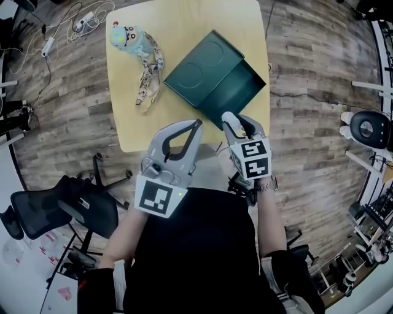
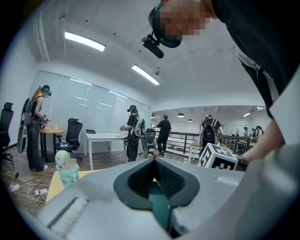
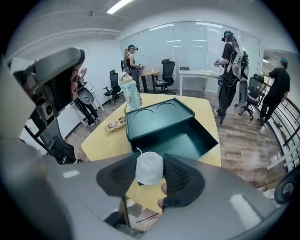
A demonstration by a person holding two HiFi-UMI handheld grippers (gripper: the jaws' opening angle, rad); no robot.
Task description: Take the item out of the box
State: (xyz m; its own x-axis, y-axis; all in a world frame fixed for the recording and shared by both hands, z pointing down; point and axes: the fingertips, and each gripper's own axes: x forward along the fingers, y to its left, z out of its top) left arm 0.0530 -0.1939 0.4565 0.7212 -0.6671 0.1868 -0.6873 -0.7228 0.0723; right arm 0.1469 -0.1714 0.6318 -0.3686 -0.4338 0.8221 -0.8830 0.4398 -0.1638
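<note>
A dark green box (image 1: 215, 76) lies open on the yellow table (image 1: 184, 18), its lid with two round dents beside the empty tray (image 3: 180, 140). My right gripper (image 1: 239, 126) hovers at the table's near edge, just in front of the box. It is shut on a small round white item (image 3: 149, 168) with a thin thread on top, clear of the box. My left gripper (image 1: 196, 124) is beside it to the left, over the table's near edge, tips together and holding nothing.
A pale blue doll-shaped bottle (image 1: 127, 38) and a patterned strap (image 1: 149, 80) lie at the table's far left. A black office chair (image 1: 61, 208) stands to the lower left, and cables (image 1: 73, 21) run on the floor. Several people stand at other desks (image 3: 229, 51).
</note>
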